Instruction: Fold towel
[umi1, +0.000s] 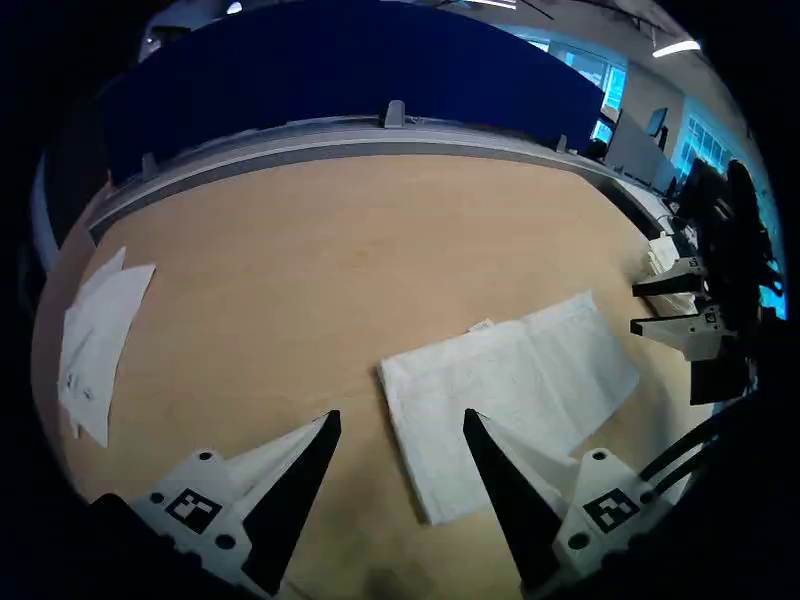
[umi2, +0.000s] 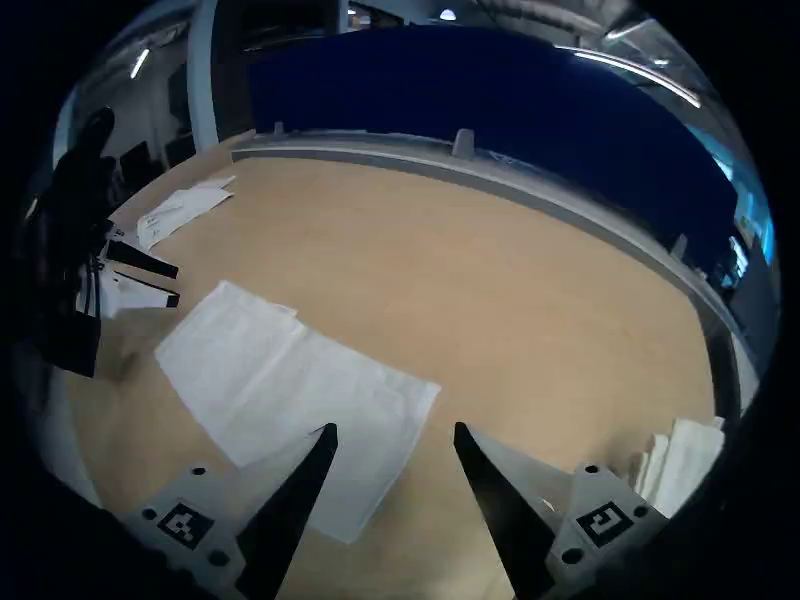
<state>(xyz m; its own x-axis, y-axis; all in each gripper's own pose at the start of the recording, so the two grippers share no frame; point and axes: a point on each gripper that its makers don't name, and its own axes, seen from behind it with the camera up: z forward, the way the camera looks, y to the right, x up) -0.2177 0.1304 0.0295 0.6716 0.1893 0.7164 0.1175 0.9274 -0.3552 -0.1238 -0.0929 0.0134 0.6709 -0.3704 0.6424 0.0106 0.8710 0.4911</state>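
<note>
One white towel on desk

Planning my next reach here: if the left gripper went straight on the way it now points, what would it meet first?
Probably the white rectangular towel: its left edge lies between the fingers of the open left gripper. Depth is unclear, so it might land on the light wooden table just beyond instead.

A white rectangular cloth towel lies on a light tan wooden desk. A dark blue divider panel lines its far edge.
</note>
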